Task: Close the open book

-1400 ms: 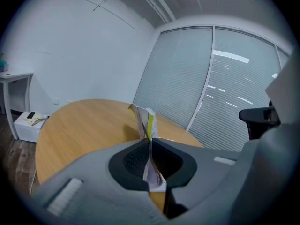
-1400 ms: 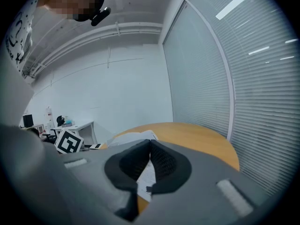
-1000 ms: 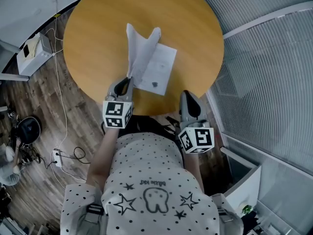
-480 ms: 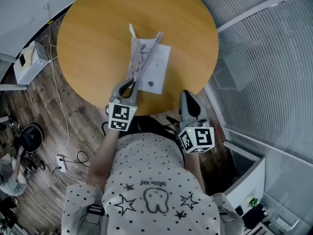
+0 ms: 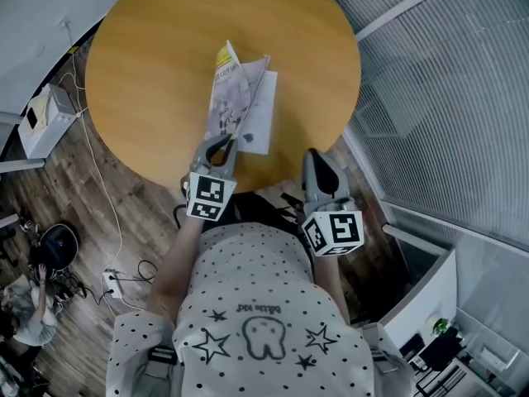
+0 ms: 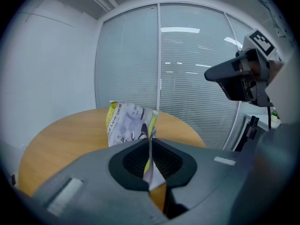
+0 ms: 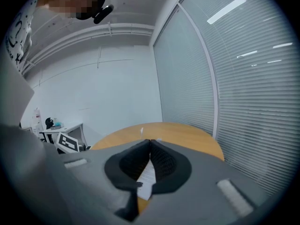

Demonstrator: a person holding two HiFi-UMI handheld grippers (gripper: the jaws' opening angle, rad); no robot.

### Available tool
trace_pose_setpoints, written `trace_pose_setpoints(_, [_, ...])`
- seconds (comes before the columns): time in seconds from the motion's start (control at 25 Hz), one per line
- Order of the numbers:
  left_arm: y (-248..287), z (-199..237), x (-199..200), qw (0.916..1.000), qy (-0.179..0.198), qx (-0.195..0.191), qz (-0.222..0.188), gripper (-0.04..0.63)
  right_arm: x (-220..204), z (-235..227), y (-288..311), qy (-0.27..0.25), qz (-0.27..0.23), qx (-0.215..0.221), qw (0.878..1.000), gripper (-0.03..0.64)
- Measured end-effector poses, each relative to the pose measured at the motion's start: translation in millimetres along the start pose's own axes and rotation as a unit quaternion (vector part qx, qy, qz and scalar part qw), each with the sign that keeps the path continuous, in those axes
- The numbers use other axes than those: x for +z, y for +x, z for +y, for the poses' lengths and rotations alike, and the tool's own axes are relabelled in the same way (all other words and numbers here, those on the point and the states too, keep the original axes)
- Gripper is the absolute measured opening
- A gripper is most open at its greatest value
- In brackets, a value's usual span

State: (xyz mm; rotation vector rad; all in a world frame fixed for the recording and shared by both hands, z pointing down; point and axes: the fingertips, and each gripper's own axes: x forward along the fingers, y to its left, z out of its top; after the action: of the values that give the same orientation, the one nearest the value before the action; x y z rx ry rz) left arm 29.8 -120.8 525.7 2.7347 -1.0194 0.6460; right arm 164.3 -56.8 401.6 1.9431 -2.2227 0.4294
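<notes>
- Wood planks make up the floor [image 5: 58, 188] at the far left, where white cables trail beside a white box [image 5: 41, 118].
- The round tabletop [image 5: 140, 64] is orange-brown wood and carries only the book.
- The book [image 5: 240, 102] sits on the near half of the tabletop, close to its near edge and a little right of the middle.
- Its long axis runs from the near edge toward the far edge, with the far end leaning slightly right.
- The book's left half, a printed cover with a yellow strip at its far corner, is raised off the wood. It tilts rightward over the white page, which lies flat. The two halves form a narrow wedge, so the book is not yet closed.
- The left gripper [image 5: 221, 149] is clamped on the near end of that raised cover. In the left gripper view, the book [image 6: 129, 123] stands edge-on between the pressed pads of the left gripper [image 6: 150, 142].
- The right gripper [image 5: 318, 168] hangs at the tabletop's near edge, just right of the book and apart from it.
- In the right gripper view, the jaws of the right gripper [image 7: 149, 144] are together with nothing between them. The white page shows beyond them.
- Glass walls with blinds [image 5: 446, 114] fill the right side.
</notes>
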Motion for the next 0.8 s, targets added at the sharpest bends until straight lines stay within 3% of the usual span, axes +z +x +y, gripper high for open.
trace_pose_setpoints(0.36, [20.4,-24.7,-11.3,0.9973,0.037,-0.051,0.038,0.028,-3.4,-11.9,-10.1,0.009,0.000,-0.032,0.999,0.005])
trace_pose_setpoints(0.8, [48.8,-50.5,-34.0,0.9871,0.066,-0.106,0.100,0.032,-3.6,-27.1,-23.0,0.020,-0.003,-0.071,0.997,0.005])
